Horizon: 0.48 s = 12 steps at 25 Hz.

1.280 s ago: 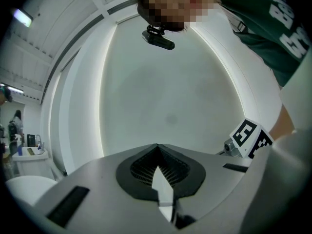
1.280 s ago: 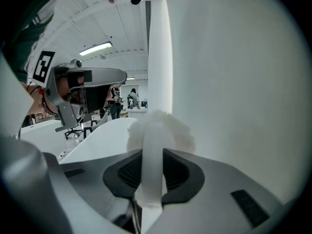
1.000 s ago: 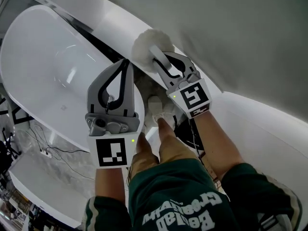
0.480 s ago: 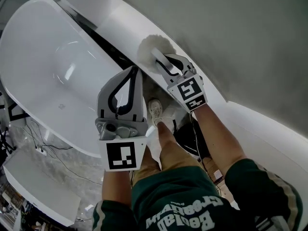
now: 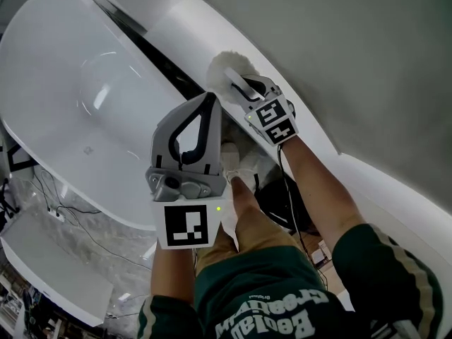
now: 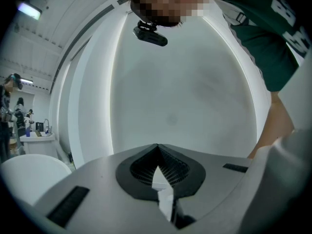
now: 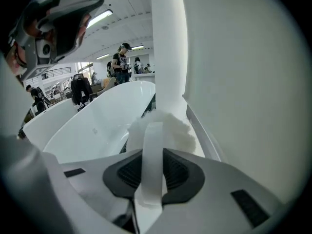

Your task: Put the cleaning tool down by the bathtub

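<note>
The cleaning tool has a fluffy white head (image 5: pixel 226 68) and a flat white handle (image 5: pixel 242 85). My right gripper (image 5: pixel 248 90) is shut on that handle and holds the head over the white ledge (image 5: pixel 191 27) beside the bathtub (image 5: pixel 85 97). In the right gripper view the handle (image 7: pixel 152 160) runs between the dark pads, with the fluffy head (image 7: pixel 173 130) just beyond them and the bathtub (image 7: pixel 97 126) to the left. My left gripper (image 5: pixel 210 99) hovers close by on the left, shut on nothing. In its own view the left gripper (image 6: pixel 157 147) points up at a grey-white wall.
A dark gap (image 5: pixel 166 66) runs between tub and ledge, under a grey wall (image 5: pixel 339 48). The person's legs and white shoes (image 5: pixel 233 157) stand just below the grippers. Cables (image 5: pixel 56 200) lie on the floor by another white fixture (image 5: pixel 49 274). People (image 7: pixel 119 60) stand far behind.
My left gripper has moved right, closer to the right one. The right gripper has reached a little farther out with the tool, its head still over the ledge.
</note>
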### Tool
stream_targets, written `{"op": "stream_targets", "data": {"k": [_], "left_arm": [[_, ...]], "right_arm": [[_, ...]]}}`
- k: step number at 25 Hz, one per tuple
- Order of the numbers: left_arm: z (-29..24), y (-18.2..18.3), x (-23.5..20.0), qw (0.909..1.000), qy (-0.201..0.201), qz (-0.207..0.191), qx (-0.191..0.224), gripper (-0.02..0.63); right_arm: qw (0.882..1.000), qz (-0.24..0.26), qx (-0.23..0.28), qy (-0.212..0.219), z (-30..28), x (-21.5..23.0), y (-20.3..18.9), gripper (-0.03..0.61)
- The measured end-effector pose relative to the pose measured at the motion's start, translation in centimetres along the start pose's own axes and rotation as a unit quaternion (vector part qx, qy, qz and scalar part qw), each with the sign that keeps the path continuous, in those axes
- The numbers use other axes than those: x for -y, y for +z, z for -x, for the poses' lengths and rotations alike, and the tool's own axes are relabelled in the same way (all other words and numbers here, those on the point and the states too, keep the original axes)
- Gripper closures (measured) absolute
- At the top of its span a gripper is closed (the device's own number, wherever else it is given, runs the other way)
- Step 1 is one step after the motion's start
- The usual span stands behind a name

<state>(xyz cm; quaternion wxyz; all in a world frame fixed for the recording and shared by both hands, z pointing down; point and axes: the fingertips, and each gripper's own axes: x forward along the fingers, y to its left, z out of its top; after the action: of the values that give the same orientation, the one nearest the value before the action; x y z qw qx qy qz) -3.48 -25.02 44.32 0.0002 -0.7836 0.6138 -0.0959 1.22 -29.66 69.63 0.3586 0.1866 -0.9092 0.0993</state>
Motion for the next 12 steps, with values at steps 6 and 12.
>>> {"op": "stream_targets", "data": {"k": [6,12], "left_arm": [[0.2,-0.9,-1.7,0.9999,0.004,0.012,-0.011,0.611],[0.5,-2.4,-2.5,0.9995,0.008,0.018,-0.025,0.611]], "right_arm": [[0.999,-0.014,-0.046,0.003,-2.8,0.5,-1.2,0.488],[0.996,-0.012,-0.087,0.008,-5.5,1.1,-2.9,0.488]]}}
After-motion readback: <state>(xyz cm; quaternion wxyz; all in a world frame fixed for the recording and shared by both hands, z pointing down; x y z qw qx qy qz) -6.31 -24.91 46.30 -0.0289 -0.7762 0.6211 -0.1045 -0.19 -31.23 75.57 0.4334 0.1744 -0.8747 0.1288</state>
